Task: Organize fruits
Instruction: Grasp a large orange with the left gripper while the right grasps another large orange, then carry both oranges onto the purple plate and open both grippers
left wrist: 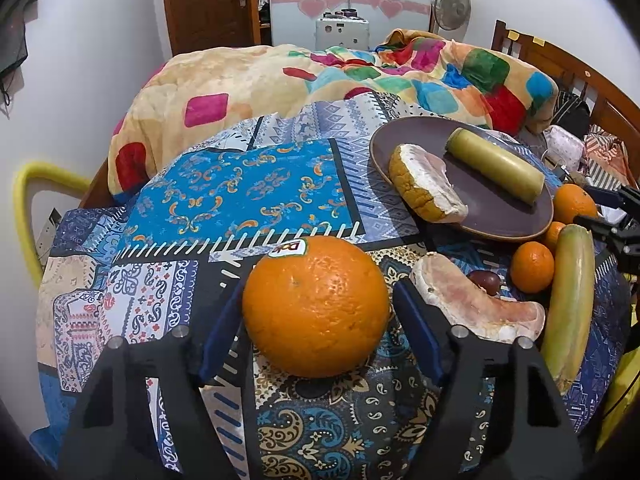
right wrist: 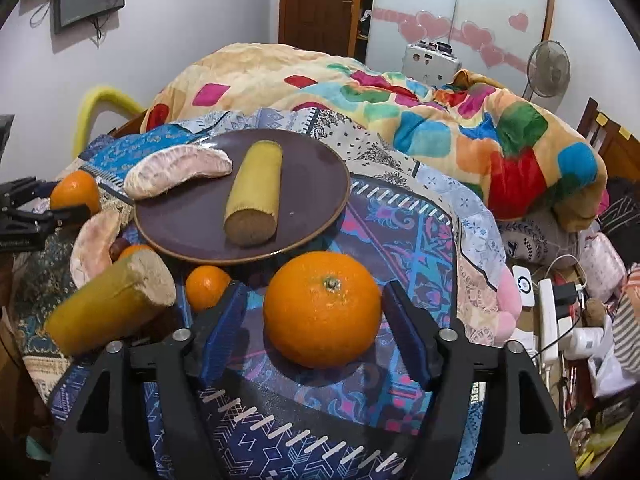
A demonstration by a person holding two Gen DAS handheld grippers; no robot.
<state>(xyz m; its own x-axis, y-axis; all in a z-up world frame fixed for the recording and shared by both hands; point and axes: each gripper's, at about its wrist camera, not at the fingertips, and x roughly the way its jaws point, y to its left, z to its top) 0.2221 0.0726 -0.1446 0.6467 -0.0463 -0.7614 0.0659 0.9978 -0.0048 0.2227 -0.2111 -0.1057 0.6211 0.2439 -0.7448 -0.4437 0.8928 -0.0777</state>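
Patchwork bedsheet (left wrist: 240, 184), colourful blanket (left wrist: 400, 76), fan (left wrist: 451, 5).

Both claws angled down, jaws apart

Left claw (left wrist: 318, 316): pads clear of contact on both sides. Right claw (right wrist: 320, 320): same. Left claw's tip shows at 9 o'clock in right wrist view.

Large orange (left wrist: 316, 306): an oval sticker (left wrist: 288, 249) on its far upper side, seen upside down, appears to read "Dole". No other text is legible.
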